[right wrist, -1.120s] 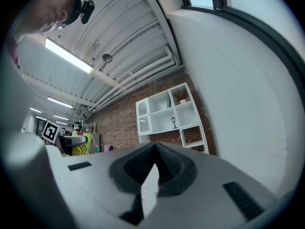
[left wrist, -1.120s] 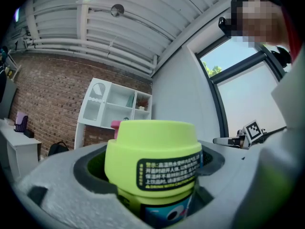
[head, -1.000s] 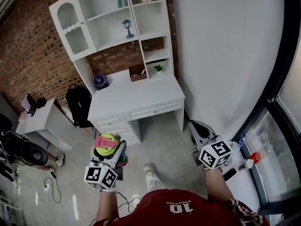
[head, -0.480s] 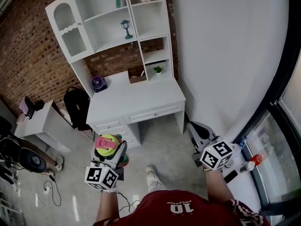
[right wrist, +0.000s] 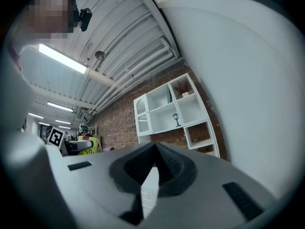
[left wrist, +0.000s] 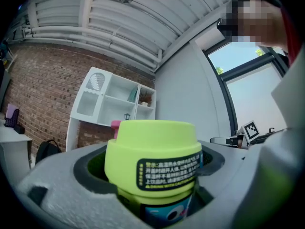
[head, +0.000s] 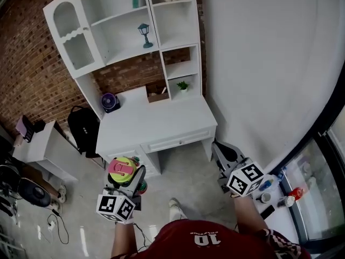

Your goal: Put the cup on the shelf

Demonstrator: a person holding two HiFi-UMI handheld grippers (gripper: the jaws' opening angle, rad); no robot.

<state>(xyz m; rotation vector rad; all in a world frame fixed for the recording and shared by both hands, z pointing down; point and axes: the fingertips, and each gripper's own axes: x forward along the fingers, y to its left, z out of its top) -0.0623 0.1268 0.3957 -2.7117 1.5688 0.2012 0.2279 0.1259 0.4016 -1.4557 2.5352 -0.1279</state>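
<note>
The left gripper grasps the cup: its own view shows a smooth, round lime-green lid with a black label, the head view a pink flap on top. The cup hangs well apart from the white shelf; the right gripper is clenched, empty.

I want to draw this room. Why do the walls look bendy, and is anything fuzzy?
Head view: the wide lens bends the window frame; the shelf looks sharp. Left gripper view: the cup looms big and in focus, corners dark. Right gripper view: the ceiling lamp glares; the right gripper is soft.
</note>
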